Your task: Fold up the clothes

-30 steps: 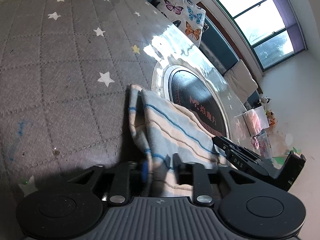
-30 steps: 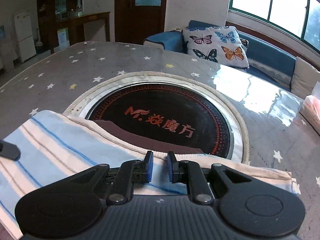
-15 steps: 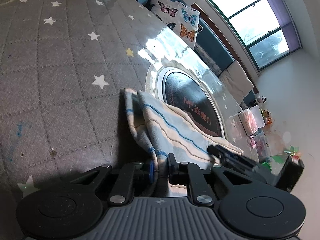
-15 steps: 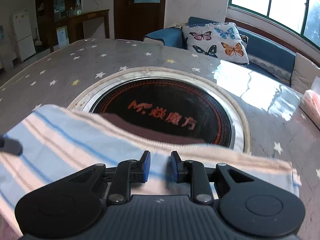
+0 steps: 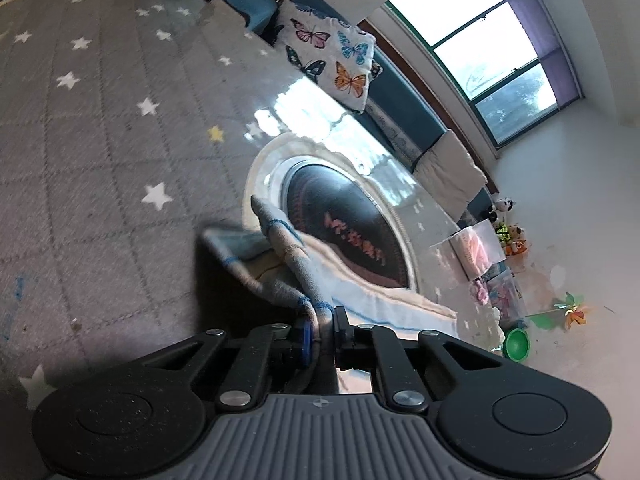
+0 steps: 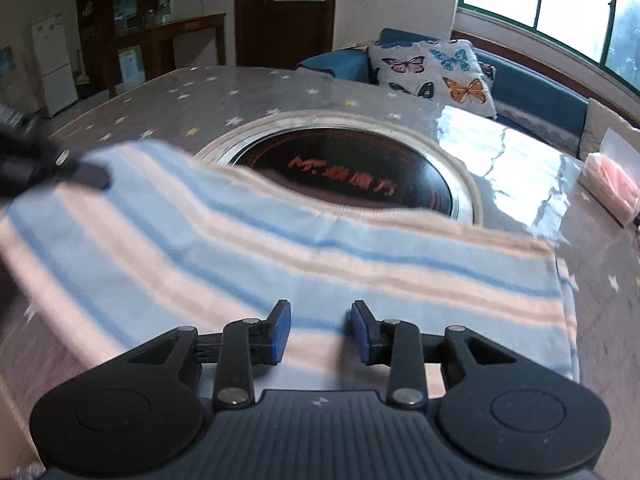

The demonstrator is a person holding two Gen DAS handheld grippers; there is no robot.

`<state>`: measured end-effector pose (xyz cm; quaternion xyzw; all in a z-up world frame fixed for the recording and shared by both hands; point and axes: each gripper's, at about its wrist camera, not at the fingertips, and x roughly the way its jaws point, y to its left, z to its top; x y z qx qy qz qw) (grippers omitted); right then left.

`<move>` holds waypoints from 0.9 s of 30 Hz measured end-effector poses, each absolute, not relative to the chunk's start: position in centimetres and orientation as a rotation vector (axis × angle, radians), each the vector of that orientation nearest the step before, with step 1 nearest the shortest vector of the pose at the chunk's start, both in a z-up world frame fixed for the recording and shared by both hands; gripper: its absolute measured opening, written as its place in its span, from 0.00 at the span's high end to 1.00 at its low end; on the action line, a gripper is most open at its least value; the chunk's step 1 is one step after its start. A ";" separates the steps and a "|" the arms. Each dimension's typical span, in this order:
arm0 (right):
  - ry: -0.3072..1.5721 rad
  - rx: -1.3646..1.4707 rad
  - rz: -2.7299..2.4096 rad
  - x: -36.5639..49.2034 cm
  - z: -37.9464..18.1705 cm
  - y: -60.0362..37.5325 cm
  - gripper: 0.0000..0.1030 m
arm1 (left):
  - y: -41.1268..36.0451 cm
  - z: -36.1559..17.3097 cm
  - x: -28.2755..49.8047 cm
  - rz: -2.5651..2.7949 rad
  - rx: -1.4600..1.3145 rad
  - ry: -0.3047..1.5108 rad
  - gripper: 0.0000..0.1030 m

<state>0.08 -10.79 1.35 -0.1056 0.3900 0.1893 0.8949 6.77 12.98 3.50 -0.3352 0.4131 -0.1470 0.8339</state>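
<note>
While the left gripper (image 5: 322, 330) pinches a bunched edge of the striped cloth (image 6: 304, 264) between its narrow jaws and holds that end raised off the star-patterned table cover (image 5: 100, 152), the right gripper (image 6: 320, 332) has its jaws opening, the blue pads (image 6: 280, 330) standing apart with nothing pressed between them. In the right wrist view the cloth lies spread just beyond those pads, its far edge draped over the near rim of the round black cooktop (image 6: 360, 172) set into the table, and the left gripper's dark finger shows at the cloth's far left corner. The step in hand looks like a fold being started from the left end, with the right side just let go. Next, the left hand would likely need to carry its corner across toward the right edge and lay it flat, while the right gripper either pins the cloth or takes a fresh hold near the fold line.
</note>
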 end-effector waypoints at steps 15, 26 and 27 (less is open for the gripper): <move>0.781 -0.167 0.415 -5.2 4.1 -17.5 0.66 | 3.3 9.5 10.2 -0.424 -0.570 0.866 0.90; 0.698 0.037 0.241 -3.9 4.6 -28.0 0.66 | -11.0 9.2 13.8 -0.544 -0.392 0.974 0.90; 0.695 0.056 0.230 -3.7 4.5 -28.8 0.66 | -12.2 8.8 13.9 -0.560 -0.378 0.986 0.89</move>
